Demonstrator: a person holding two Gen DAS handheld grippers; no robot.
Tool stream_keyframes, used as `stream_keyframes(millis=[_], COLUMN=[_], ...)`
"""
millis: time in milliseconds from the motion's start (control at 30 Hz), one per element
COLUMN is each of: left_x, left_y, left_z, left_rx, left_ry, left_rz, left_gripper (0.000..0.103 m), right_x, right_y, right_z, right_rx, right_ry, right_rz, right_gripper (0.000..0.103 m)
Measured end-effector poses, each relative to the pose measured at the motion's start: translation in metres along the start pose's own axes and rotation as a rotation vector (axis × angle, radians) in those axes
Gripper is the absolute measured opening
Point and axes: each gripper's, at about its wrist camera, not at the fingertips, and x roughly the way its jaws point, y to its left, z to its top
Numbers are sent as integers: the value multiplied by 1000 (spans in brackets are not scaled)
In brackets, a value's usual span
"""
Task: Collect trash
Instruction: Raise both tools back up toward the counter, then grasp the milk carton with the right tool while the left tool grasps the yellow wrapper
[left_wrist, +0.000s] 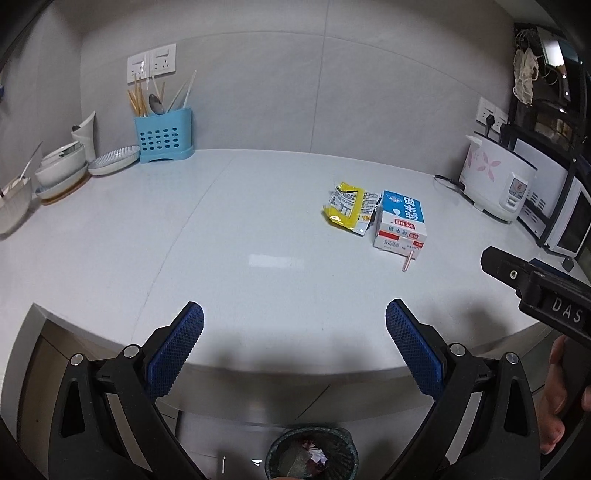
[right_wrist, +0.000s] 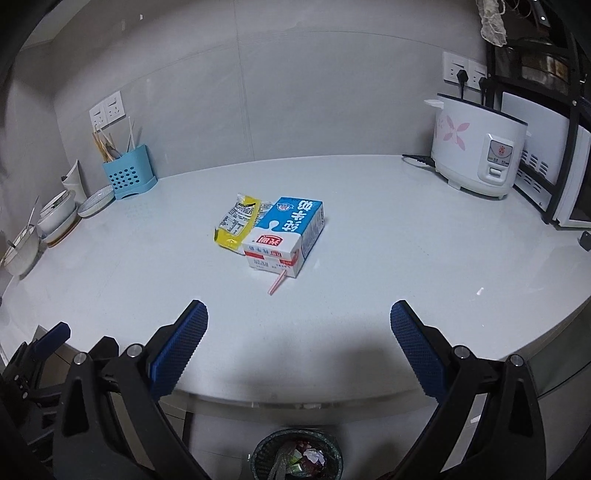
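Note:
A blue-and-white milk carton (left_wrist: 401, 220) (right_wrist: 286, 236) lies flat on the white counter (left_wrist: 258, 229) (right_wrist: 388, 240), a pink straw (left_wrist: 407, 263) (right_wrist: 277, 283) sticking out toward me. A crumpled yellow wrapper (left_wrist: 347, 207) (right_wrist: 238, 223) lies against its left side. My left gripper (left_wrist: 294, 314) is open near the counter's front edge, well left of the trash. My right gripper (right_wrist: 299, 314) is open too, hovering in front of the carton with nothing between its fingers. A dark mesh trash bin (left_wrist: 312, 456) (right_wrist: 295, 458) holding scraps stands on the floor below the counter edge.
A blue utensil holder (left_wrist: 164, 134) (right_wrist: 127, 173), stacked bowls and plates (left_wrist: 62, 166) (right_wrist: 55, 218) sit at the back left. A white rice cooker (left_wrist: 495, 177) (right_wrist: 476, 147) and a microwave (left_wrist: 565, 218) stand at the right. A hand (left_wrist: 557, 398) holds the right gripper's body.

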Motion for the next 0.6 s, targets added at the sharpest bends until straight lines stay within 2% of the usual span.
stream_keyframes(millis=[167,367,467,600], left_x=[28,64,80,99], left_y=[1,-1,-1,0], left_z=[23,45,53,60], left_rx=[8,27,35,41], left_ry=[2,20,32,47], left_rz=[-5,-3,0,9], left_gripper=[97,97,97,97], right_x=[38,101,131,157], right_y=[7,11,10,15], right_z=[31,61,68,72], right_rx=[26,89,111,116], right_ry=[33,130,180,204], right_rz=[-10,-52,-76,-96], right_gripper=[95,95,95,95])
